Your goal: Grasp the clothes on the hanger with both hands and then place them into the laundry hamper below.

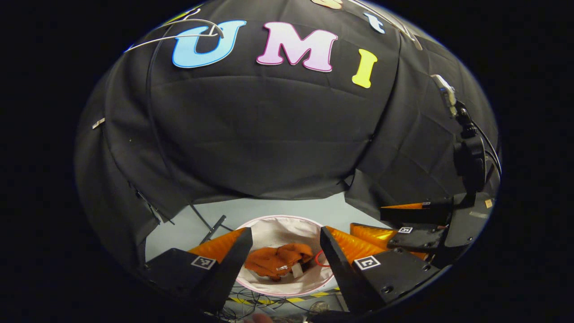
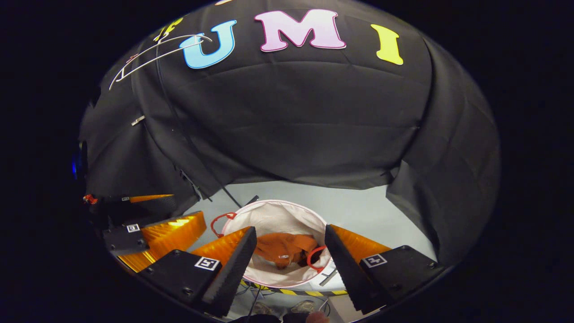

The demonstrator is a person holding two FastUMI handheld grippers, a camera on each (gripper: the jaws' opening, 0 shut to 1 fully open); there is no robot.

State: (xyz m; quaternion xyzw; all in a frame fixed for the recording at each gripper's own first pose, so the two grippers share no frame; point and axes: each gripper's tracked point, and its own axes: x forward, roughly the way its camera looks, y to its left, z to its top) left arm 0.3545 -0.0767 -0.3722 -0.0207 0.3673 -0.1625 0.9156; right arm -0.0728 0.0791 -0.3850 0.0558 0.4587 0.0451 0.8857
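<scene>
- Two grippers, both with jaws spread and gripping nothing: left gripper [image 1: 283, 251] and right gripper [image 2: 290, 251] each hang above the laundry hamper [image 2: 273, 214], looking down into it.
- In the left gripper view the right gripper sits off to the right, beside the left one, fingers apart too.
- Clothes [image 2: 282, 248]: an orange garment, crumpled in a heap on the hamper's bottom, a pale tag showing on top of the folds. Not touching either gripper.
- Hanger [image 1: 179, 32]: thin pale wire, up high against the booth wall, bare as far as I can see.
- Judgement: drop looks done; garment is inside the hamper, both claws released.
- Handling: soft, light, limp fabric; no stiffness, it'll sag and bunch wherever pinched. Low slip risk on cloth, nothing fragile.
- If re-gripping is needed, take a raised fold at each side of the heap, one per gripper, not the tag.
- Hamper looks like thin fabric with a rim hoop and red loop handles [image 2: 221, 223]; likely tips easily if bumped.
- Floor [image 2: 358, 211] round the hamper is pale; cables trail near its front edge.
</scene>
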